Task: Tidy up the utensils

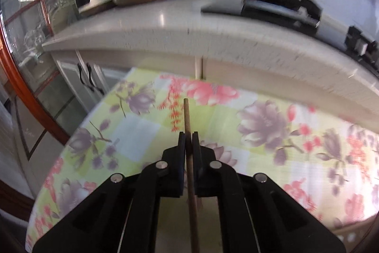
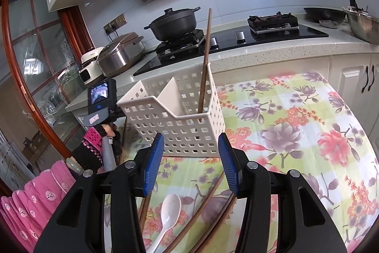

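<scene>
One chopstick (image 1: pixel 187 120) is clamped in the left gripper (image 1: pixel 188 141) jaws, centre frame above the bench (image 1: pixel 272 125): thin, stiff, light, likely to pivot; grip mid-shaft. Right gripper (image 2: pixel 191 158) jaws stand apart, empty, before the basket (image 2: pixel 175 108).

White perforated plastic basket (image 2: pixel 180 115) sits on the floral-cloth bench (image 2: pixel 296 125) — one long brown wooden chopstick (image 2: pixel 205 49) leans upright in its right compartment. White plastic spoon (image 2: pixel 169 212) and more loose wooden chopsticks (image 2: pixel 203 210) lie before the basket; speckled stone counter (image 2: pixel 260 51) behind.
</scene>
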Motion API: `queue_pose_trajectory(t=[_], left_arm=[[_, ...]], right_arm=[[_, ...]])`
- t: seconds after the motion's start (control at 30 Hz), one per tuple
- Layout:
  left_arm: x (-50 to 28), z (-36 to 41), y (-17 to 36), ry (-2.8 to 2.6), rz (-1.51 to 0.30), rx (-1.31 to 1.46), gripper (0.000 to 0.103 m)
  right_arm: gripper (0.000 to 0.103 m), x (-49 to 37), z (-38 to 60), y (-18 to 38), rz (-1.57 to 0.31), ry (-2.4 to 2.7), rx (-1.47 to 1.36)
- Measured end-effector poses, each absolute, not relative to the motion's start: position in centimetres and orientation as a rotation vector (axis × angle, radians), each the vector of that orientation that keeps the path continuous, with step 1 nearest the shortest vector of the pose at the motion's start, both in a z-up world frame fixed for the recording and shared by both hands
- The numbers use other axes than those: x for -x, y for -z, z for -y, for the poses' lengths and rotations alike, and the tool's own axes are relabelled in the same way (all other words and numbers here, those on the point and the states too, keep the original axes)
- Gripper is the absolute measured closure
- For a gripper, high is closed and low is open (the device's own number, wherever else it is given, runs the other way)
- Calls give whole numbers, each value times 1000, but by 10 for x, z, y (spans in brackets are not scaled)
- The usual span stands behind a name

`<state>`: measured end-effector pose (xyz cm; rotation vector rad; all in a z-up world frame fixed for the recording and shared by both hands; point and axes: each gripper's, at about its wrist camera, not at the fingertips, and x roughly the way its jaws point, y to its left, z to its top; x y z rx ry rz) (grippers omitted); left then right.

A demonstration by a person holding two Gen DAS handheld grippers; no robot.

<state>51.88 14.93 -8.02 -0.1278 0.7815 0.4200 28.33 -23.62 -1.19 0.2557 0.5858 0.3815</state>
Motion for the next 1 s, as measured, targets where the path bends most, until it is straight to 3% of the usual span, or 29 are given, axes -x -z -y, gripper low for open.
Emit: queue_pose_trajectory(t=[0.63,1.0], left_arm=[[-382,-98,-77,-188,-427,96,98],[-374,-47,-170,-117,-290,25,98]], right_arm=[[56,-223,209,-12,-515,-432,-232],[56,-207,219,-22,-490,-388,-229]])
